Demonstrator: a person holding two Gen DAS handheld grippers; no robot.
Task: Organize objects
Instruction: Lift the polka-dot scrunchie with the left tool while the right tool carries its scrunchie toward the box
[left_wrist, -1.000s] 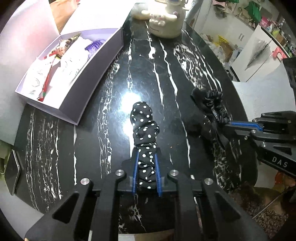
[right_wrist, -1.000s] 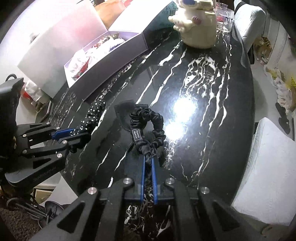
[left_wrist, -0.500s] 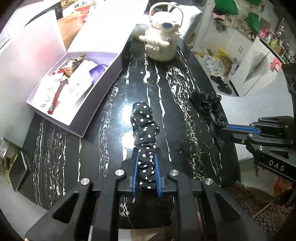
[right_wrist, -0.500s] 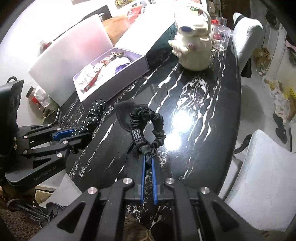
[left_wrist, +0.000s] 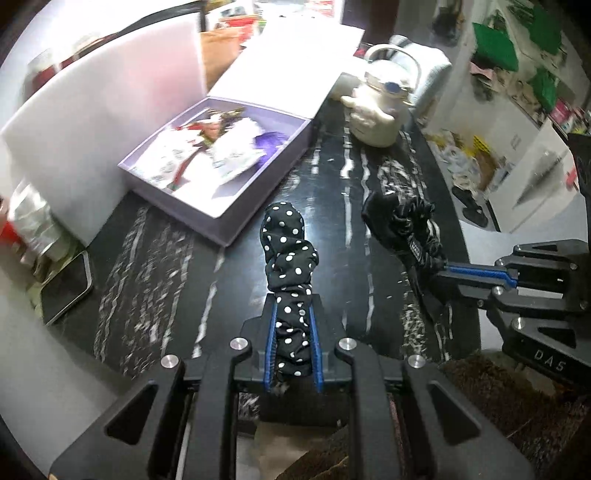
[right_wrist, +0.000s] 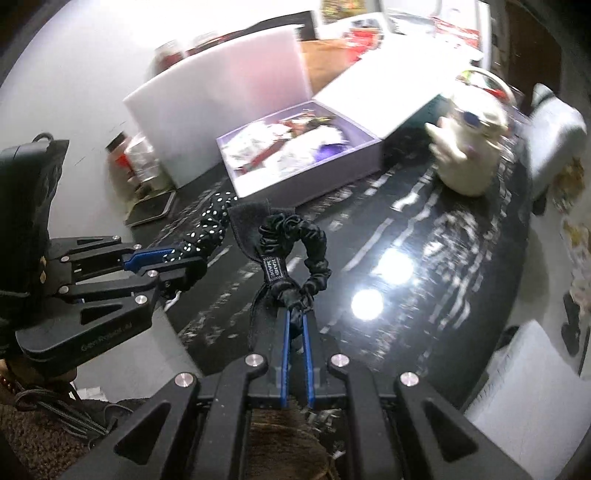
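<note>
- Two scrunchies hang clear above the black marble table (left_wrist: 177, 266), near the open lavender box (left_wrist: 258, 192).
- Left hand-held gripper (left_wrist: 291, 314) clamps the polka-dot scrunchie (left_wrist: 290, 254).
- Right hand-held gripper (right_wrist: 295, 325) pinches the black scrunchie (right_wrist: 306, 254).

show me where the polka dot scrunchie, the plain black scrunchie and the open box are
polka dot scrunchie (left_wrist: 288, 254), left wrist view, its bunched middle.
plain black scrunchie (right_wrist: 314, 254), right wrist view, its gathered loop.
open box (left_wrist: 258, 192), left wrist view, its near wall.

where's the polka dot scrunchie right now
The polka dot scrunchie is clamped in the left gripper, held above the black marble table, just in front of the open box and left of the black scrunchie.
</note>
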